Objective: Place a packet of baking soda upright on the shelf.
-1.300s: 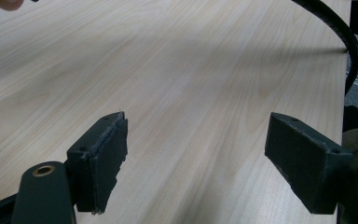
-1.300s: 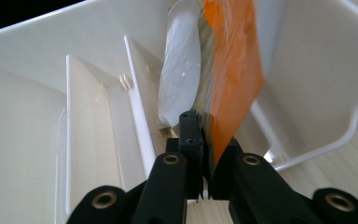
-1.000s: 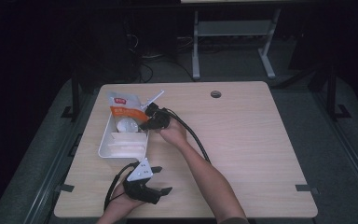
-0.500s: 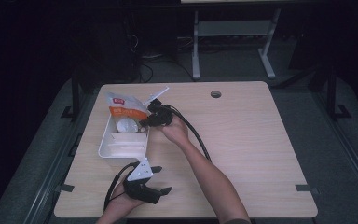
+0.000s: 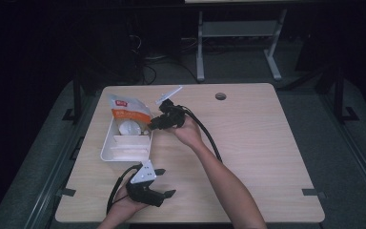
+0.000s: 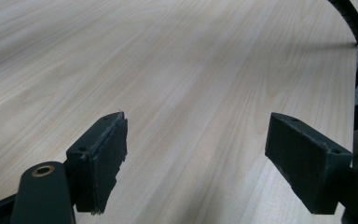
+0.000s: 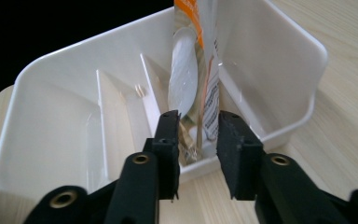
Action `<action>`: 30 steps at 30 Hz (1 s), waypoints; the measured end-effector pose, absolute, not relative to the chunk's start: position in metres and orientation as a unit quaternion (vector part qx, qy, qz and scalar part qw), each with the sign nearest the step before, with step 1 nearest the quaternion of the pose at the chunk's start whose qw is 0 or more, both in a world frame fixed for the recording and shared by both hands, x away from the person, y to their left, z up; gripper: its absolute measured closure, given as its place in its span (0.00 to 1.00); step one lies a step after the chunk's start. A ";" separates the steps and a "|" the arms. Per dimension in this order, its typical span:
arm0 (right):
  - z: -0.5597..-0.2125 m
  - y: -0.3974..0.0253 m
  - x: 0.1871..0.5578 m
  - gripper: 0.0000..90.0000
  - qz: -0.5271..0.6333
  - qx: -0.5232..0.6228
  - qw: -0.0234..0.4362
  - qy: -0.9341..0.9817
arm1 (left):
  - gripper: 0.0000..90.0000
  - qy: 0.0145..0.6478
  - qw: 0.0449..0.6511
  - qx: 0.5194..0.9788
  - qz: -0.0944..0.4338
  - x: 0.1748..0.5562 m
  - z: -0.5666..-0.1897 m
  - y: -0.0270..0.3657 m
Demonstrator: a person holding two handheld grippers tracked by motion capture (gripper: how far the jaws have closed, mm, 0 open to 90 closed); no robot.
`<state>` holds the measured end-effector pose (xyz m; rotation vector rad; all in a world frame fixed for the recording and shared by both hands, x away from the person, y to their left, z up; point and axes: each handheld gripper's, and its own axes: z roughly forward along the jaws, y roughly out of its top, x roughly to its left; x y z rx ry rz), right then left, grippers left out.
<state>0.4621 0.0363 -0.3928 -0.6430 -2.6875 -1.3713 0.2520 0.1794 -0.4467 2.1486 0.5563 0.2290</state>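
Orange-and-clear packet (image 5: 129, 116), its label unreadable, is pinched by the right gripper (image 7: 196, 140) over the white tray (image 5: 108, 151); left gripper (image 6: 196, 158) gapes.

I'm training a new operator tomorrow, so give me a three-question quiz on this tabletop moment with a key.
1. True or false: the left gripper is clamped on the snack packet.
2. Multiple choice: the white divided tray lies (A) at the table's right edge, (B) on the table's left part, (C) on the floor.
3. Short answer: what sits between the right gripper's jaws?

Key
1. False: in the left gripper view its jaws stand wide apart over the bare wooden table.
2. B.
3. The lower edge of the snack packet, an orange and clear bag standing in the tray's end compartment; the jaws are close on either side of it, but a firm clamp cannot be told.
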 end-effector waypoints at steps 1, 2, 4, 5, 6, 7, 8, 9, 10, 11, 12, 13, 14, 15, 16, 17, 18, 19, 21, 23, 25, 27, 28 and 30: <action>-0.392 0.034 0.461 0.74 -0.447 -0.207 0.028 -0.870 | 0.23 0.225 0.440 0.865 0.092 0.252 -0.447 0.179; -0.391 0.031 0.460 0.73 -0.448 -0.208 0.028 -0.869 | 0.23 0.224 0.440 0.865 0.092 0.252 -0.447 0.179; -0.388 0.025 0.459 0.71 -0.449 -0.210 0.027 -0.868 | 0.23 0.223 0.439 0.865 0.092 0.252 -0.447 0.179; -0.387 0.023 0.458 0.69 -0.448 -0.210 0.027 -0.868 | 0.23 0.224 0.438 0.866 0.092 0.252 -0.447 0.179; -0.386 0.020 0.457 0.68 -0.450 -0.211 0.028 -0.867 | 0.23 0.224 0.439 0.865 0.092 0.252 -0.447 0.178; -0.385 0.018 0.457 0.68 -0.451 -0.209 0.028 -0.867 | 0.23 0.225 0.439 0.865 0.092 0.252 -0.447 0.178; -0.384 0.015 0.456 0.66 -0.451 -0.209 0.030 -0.867 | 0.23 0.226 0.439 0.865 0.092 0.253 -0.447 0.178; -0.383 0.012 0.455 0.65 -0.453 -0.210 0.030 -0.866 | 0.23 0.227 0.439 0.864 0.092 0.253 -0.447 0.178; -0.382 0.008 0.453 0.65 -0.455 -0.209 0.032 -0.865 | 0.23 0.228 0.439 0.864 0.091 0.253 -0.447 0.179; -0.380 0.004 0.451 0.64 -0.458 -0.209 0.031 -0.864 | 0.23 0.228 0.439 0.864 0.091 0.253 -0.447 0.179; -0.379 0.000 0.449 0.63 -0.458 -0.210 0.027 -0.863 | 0.23 0.229 0.439 0.864 0.091 0.253 -0.447 0.179; -0.378 -0.003 0.448 0.62 -0.459 -0.208 0.025 -0.863 | 0.23 0.229 0.439 0.864 0.091 0.254 -0.447 0.179; -0.378 -0.007 0.446 0.61 -0.461 -0.208 0.025 -0.862 | 0.23 0.229 0.438 0.864 0.091 0.254 -0.447 0.179; -0.377 -0.012 0.444 0.59 -0.463 -0.209 0.024 -0.861 | 0.23 0.230 0.438 0.864 0.091 0.254 -0.447 0.179; -0.377 -0.017 0.442 0.59 -0.465 -0.213 0.024 -0.859 | 0.23 0.230 0.437 0.865 0.091 0.254 -0.448 0.179; -0.377 -0.022 0.440 0.58 -0.465 -0.214 0.025 -0.859 | 0.23 0.230 0.438 0.864 0.091 0.254 -0.448 0.179; -0.376 -0.026 0.438 0.57 -0.463 -0.215 0.022 -0.860 | 0.23 0.231 0.438 0.864 0.091 0.254 -0.448 0.179; -0.376 -0.029 0.436 0.57 -0.464 -0.215 0.020 -0.859 | 0.23 0.231 0.438 0.864 0.091 0.254 -0.448 0.179; -0.377 -0.040 0.432 0.56 -0.464 -0.220 0.019 -0.858 | 0.23 0.233 0.438 0.863 0.091 0.255 -0.448 0.179; -0.377 -0.049 0.428 0.55 -0.466 -0.222 0.018 -0.856 | 0.22 0.233 0.438 0.863 0.090 0.255 -0.448 0.179; -0.376 -0.058 0.423 0.54 -0.464 -0.222 0.016 -0.857 | 0.22 0.236 0.439 0.863 0.090 0.255 -0.448 0.179; -0.376 -0.069 0.417 0.53 -0.465 -0.225 0.014 -0.856 | 0.22 0.236 0.439 0.862 0.091 0.255 -0.448 0.179; -0.376 -0.074 0.414 0.53 -0.466 -0.225 0.011 -0.856 | 0.22 0.237 0.439 0.862 0.091 0.255 -0.448 0.179; -0.376 -0.084 0.409 0.52 -0.466 -0.229 0.008 -0.855 | 0.22 0.238 0.439 0.862 0.091 0.256 -0.448 0.179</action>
